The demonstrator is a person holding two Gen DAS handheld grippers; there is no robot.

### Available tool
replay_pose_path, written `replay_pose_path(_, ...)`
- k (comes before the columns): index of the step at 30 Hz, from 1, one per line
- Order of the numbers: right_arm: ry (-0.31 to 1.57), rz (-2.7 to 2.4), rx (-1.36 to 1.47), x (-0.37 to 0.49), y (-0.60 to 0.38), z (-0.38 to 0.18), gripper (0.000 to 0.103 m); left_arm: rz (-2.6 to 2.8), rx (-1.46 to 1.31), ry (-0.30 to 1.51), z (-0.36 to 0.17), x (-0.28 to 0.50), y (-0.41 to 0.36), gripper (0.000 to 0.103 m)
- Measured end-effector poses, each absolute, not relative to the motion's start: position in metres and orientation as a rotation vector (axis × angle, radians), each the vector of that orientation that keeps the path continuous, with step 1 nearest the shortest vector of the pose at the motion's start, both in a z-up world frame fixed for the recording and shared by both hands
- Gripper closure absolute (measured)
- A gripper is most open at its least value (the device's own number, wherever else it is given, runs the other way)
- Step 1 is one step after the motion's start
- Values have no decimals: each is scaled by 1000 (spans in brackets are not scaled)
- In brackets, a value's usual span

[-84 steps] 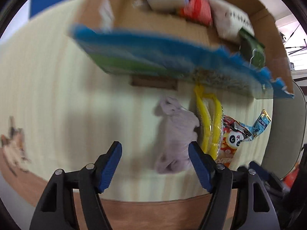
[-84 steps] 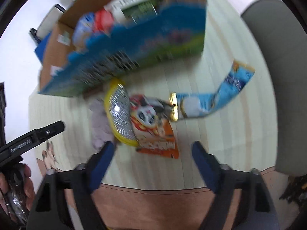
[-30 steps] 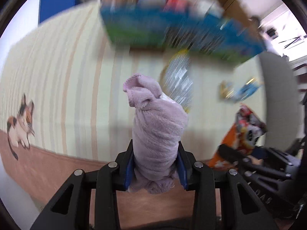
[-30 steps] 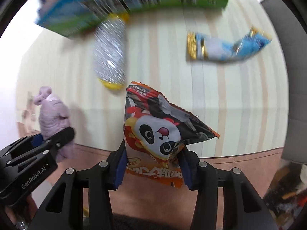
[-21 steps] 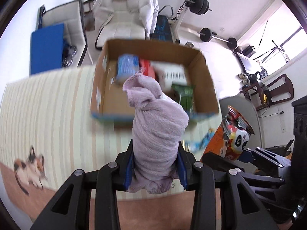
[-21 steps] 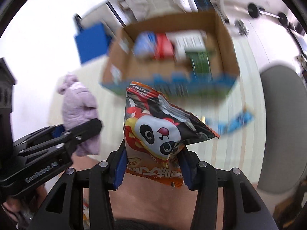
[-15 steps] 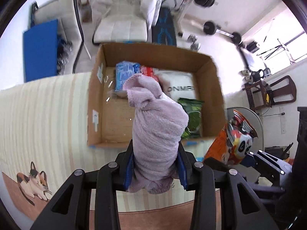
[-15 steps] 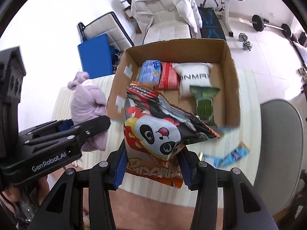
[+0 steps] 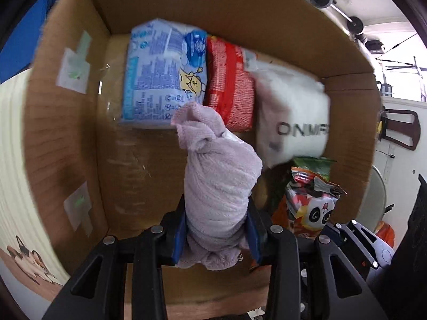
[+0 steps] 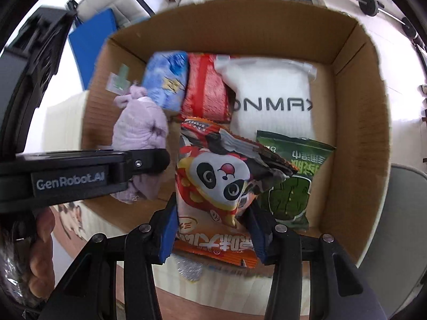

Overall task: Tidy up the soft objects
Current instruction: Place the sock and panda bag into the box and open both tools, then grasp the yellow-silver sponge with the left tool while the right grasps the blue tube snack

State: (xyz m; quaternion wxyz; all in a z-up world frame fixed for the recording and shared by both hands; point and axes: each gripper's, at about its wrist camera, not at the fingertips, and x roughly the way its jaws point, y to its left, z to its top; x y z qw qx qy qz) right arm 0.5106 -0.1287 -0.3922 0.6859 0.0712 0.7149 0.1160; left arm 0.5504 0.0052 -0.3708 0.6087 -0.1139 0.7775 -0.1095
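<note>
My left gripper (image 9: 216, 233) is shut on a rolled lilac towel (image 9: 218, 186) and holds it over the open cardboard box (image 9: 61, 133), above the box's bare left floor. My right gripper (image 10: 212, 233) is shut on an orange panda snack bag (image 10: 216, 186) and holds it over the box (image 10: 373, 122) near its front middle. The towel also shows in the right wrist view (image 10: 138, 130), left of the bag. The panda bag shows in the left wrist view (image 9: 309, 205) at the right.
Inside the box lie a blue tissue pack (image 10: 165, 80), a red pack (image 10: 206, 90), a white pouch (image 10: 272, 93) and a green snack bag (image 10: 293, 178). A silver-and-yellow packet (image 10: 190, 268) lies on the striped tablecloth (image 9: 13, 146) before the box. A grey chair (image 10: 408, 213) stands at the right.
Both grippers have moved forward and down from high above the table to just over the box's opening, each keeping hold of its item. The box now fills both views.
</note>
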Motion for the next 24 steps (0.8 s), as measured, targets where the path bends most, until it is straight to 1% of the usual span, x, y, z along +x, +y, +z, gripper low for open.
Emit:
replay_pose_path(6, 1636, 248, 127, 522, -128, -419, 53, -256, -256, 1834, -388, 551, -1, 67)
replay_pose_path(7, 1640, 243, 118, 523, -128, -421, 53, -256, -256, 1835, -388, 550, -2, 64)
replay_pose_path(9, 1661, 237, 102, 527, -127, -425, 50, -261, -225, 1812, -386, 550, -7, 43)
replay_pose_path(10, 1671, 229, 90, 528, -127, -427, 33, -262, -206, 1797, -382, 550, -9, 24)
replay_pose_path(11, 1669, 233, 91, 529, -125, -425, 10, -257, -184, 1782, -377, 549, -10, 19)
replay_pose_path(12, 1665, 246, 102, 529, -125, -423, 2, -254, -164, 1764, -370, 549, -11, 19)
replay_pose_path(13, 1661, 241, 95, 529, -124, -419, 0, -248, -152, 1751, -364, 549, -11, 16)
replay_pose_path(14, 1652, 221, 63, 529, -123, -415, 0, -240, -143, 1727, -357, 549, -11, 10)
replay_pose_path(15, 1643, 211, 33, 530, -121, -412, 0, -232, -136, 1709, -351, 548, -10, 9)
replay_pose_path(24, 1588, 155, 19, 519, -130, -380, 0, -179, -89, 1563, -296, 528, -4, 7)
